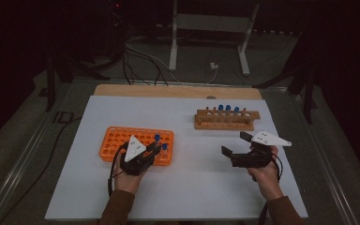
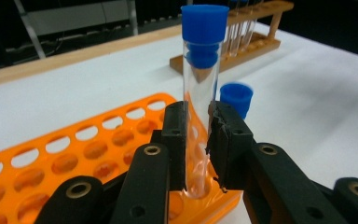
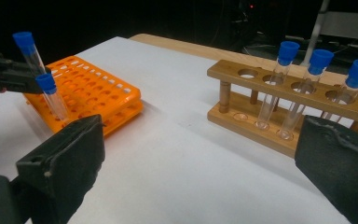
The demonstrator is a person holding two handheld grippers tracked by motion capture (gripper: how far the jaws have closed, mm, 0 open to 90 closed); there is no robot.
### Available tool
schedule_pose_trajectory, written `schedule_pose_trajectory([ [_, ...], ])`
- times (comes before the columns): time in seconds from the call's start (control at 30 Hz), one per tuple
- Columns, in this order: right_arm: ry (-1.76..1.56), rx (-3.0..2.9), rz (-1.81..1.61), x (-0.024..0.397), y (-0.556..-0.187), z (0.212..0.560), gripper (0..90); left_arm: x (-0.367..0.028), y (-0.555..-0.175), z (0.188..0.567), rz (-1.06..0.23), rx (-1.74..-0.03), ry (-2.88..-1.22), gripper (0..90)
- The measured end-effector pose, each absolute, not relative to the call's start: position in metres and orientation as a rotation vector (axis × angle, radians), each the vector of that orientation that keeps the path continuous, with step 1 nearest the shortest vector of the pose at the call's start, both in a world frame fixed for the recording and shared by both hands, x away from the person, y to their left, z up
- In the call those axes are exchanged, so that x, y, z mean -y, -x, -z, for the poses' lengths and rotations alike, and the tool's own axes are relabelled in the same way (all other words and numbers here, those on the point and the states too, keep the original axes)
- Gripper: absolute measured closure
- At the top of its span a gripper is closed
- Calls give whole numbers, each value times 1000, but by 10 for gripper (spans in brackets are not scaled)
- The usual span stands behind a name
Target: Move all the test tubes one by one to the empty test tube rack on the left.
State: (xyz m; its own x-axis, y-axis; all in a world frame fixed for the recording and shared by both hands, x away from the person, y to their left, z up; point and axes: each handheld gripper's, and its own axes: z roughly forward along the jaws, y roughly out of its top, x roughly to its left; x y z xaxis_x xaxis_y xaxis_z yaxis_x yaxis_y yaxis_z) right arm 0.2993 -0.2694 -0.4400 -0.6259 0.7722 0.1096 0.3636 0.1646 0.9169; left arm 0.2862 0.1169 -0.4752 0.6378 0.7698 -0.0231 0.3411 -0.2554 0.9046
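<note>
My left gripper (image 2: 198,126) is shut on a clear test tube (image 2: 200,79) with a blue cap. The tube stands upright with its lower end in a hole near the right end of the orange rack (image 2: 74,154). A second blue-capped tube (image 2: 236,98) stands in the rack just behind it. From above, the left gripper (image 1: 153,149) is at the orange rack's (image 1: 122,140) near right corner. My right gripper (image 1: 234,143) hovers open and empty in front of the wooden rack (image 1: 225,123). Its jaws frame the wooden rack (image 3: 242,74), which holds three capped tubes (image 3: 279,79).
A white mat (image 1: 187,187) covers the table, with bare room between the two racks and along the front. The table's wooden edge (image 1: 168,90) shows at the back. Cables and a white stand's legs (image 1: 173,51) lie on the floor beyond.
</note>
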Motion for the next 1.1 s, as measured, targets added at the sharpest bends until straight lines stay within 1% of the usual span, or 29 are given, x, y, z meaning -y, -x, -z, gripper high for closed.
schedule_pose_trajectory([
  [0.57, -1074, -2084, -1445, 268, -299, 442, 21, -105, -291, 490, -511, -936, -2041, 778],
  [0.9, -1075, -2088, -1442, 267, -299, 443, 21, -104, -290, 489, -524, -938, -2049, 774],
  [1.03, -1077, -2088, -1441, 267, -300, 443, 21, -107, -290, 488, -511, -948, -2047, 760],
  [1.1, -1074, -2089, -1433, 267, -301, 443, 21, -107, -290, 487, -511, -952, -2048, 736],
])
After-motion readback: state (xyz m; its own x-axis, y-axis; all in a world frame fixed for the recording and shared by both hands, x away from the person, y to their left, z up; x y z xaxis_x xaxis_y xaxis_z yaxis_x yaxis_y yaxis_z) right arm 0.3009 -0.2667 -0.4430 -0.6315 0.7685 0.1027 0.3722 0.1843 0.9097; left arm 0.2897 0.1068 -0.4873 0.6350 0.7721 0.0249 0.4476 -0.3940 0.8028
